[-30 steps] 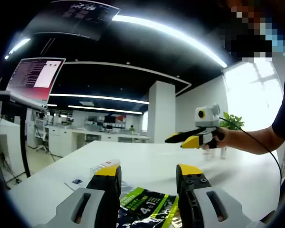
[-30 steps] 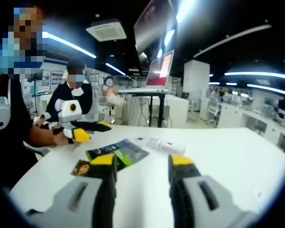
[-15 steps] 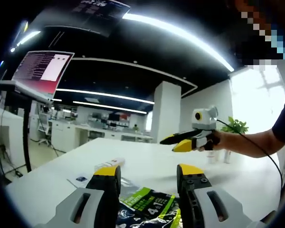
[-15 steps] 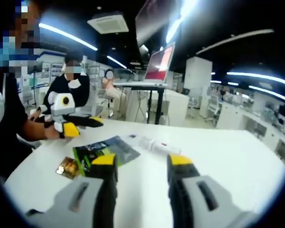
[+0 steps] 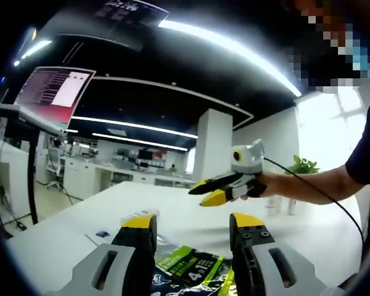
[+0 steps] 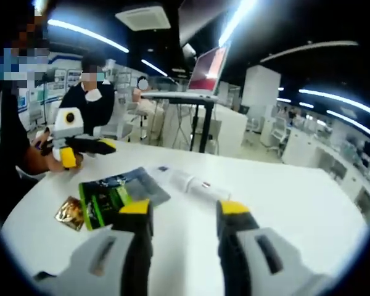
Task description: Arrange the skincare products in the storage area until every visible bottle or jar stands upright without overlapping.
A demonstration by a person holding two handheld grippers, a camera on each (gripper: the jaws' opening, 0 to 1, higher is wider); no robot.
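Left gripper view: the left tongs are standing apart, holding nothing, over a green-and-black printed sachet at 6 o'clock on the round white counter. Right gripper view: the right tongs are gaping empty; a white squeeze tube is lying flat at 12 o'clock, office desks beyond.

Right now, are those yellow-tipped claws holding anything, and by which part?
Nothing is held. The left gripper and the right gripper both stand open above the white table, with the tube and sachets lying untouched.
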